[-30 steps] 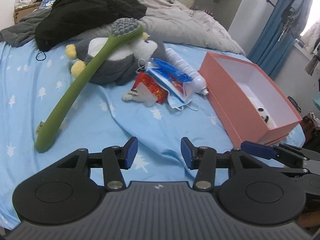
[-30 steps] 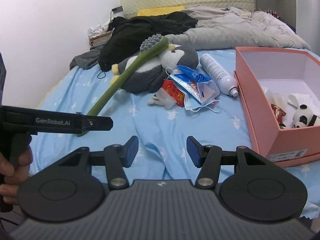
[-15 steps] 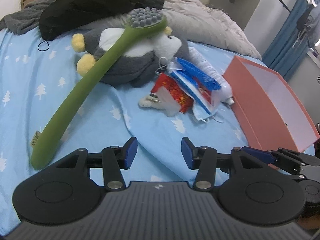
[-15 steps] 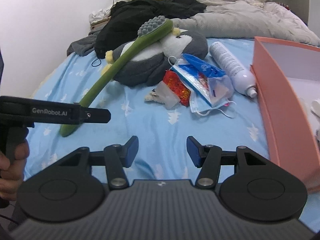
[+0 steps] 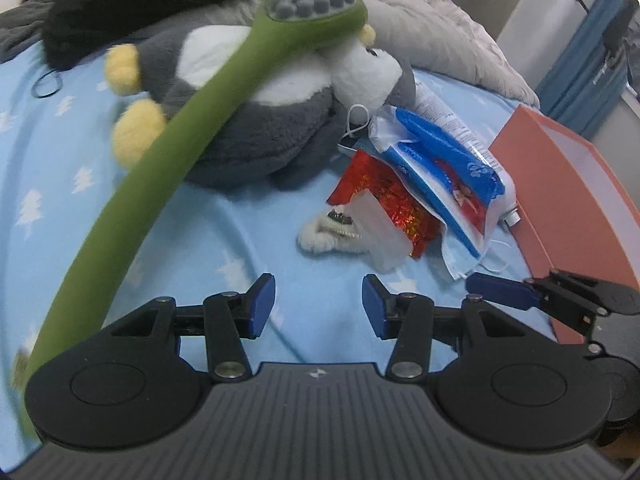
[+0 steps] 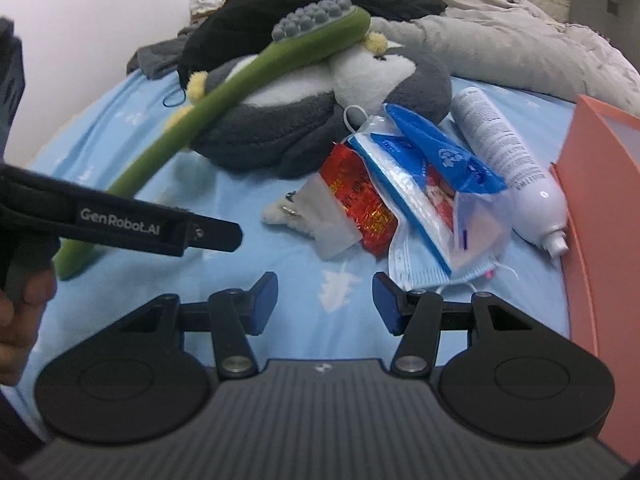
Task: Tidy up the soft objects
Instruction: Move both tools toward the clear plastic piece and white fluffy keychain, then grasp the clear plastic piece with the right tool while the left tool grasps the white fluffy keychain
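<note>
Both pairs of tongs hang over the blue sheet with nothing in them; the left gripper and the right gripper each stand about half open, pads apart, bare bedding showing in the gap.

The soft things sit just ahead: a grey and white plush penguin lying on its side, and nearer the tongs a small fluffy white toy half tucked under a red foil packet. The orange box stands off to the right (presumably where the soft things are meant to go).

What worries me is the long green brush; it leans across the penguin's body, head up on the plush, tail down on the sheet; lift the penguin without clearing it and the brush will likely slide or swing, maybe into the pile. The small toy is the fiddlier pick; the foil packet and a clear plastic scrap overlap it, so a careless pinch could take wrapper along with fur, or wrapper alone. The blue packet and face mask are heaped loosely beside the white bottle; a nudge could roll the bottle against the box. The two tools also sit close together; reaching for the same item could knock them.
</note>
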Available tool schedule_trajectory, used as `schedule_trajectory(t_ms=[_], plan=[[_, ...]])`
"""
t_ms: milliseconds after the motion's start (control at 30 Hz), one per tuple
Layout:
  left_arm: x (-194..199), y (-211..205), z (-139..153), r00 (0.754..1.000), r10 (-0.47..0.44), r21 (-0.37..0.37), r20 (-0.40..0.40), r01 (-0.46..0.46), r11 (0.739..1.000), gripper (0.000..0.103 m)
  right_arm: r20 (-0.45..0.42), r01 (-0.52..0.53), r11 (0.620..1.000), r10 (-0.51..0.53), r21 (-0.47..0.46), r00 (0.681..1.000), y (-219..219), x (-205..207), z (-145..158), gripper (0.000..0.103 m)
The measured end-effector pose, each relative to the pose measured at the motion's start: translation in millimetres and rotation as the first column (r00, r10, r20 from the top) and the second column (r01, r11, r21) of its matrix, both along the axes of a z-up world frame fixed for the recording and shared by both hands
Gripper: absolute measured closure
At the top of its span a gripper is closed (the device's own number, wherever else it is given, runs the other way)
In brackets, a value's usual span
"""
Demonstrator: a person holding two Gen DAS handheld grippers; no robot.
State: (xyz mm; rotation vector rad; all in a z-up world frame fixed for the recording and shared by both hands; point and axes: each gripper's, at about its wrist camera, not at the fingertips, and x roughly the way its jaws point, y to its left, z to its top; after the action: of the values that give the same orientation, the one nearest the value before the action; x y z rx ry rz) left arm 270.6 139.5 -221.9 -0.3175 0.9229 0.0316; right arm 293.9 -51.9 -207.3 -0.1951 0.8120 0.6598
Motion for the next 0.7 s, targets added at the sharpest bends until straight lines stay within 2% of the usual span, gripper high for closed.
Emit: schedule_trajectory(t_ms=[100, 333, 467, 567, 667, 700], plan=[[16, 2, -8, 1.000, -0.026, 0.009, 0.000, 0.026, 1.000, 0.049, -0.001, -0.008, 1.000, 0.008, -0.009, 1.000, 7, 14, -9, 0.048], [44, 3, -21, 0.995, -0.102, 0.041, 0.018, 0.101, 0.994, 0.049, 0.060, -0.044, 0.997, 0.048, -0.064, 0.997, 24, 33, -19, 0.051], [52, 8, -30, 0.991, -0.131, 0.011, 0.009, 0.131, 0.991, 0.049, 0.054, -0.061, 0.996, 0.065, -0.070, 0.996, 31, 43, -26, 0.054], [56, 8, -34, 0.988, -0.155, 0.005, 0.009, 0.155, 0.988, 0.049, 0.077, -0.084, 0.993, 0.091, -0.081, 0.993, 35, 43, -29, 0.054], [59, 8, -35, 0.985, -0.169, -0.002, 0.023, 0.169, 0.986, 0.050, 0.100, -0.083, 0.991, 0.094, -0.106, 0.991, 37, 42, -30, 0.067], [59, 7, -35, 0.985, -0.171, -0.007, 0.028, 0.171, 0.985, 0.051, 0.102, -0.088, 0.990, 0.099, -0.107, 0.990, 36, 41, -29, 0.068]])
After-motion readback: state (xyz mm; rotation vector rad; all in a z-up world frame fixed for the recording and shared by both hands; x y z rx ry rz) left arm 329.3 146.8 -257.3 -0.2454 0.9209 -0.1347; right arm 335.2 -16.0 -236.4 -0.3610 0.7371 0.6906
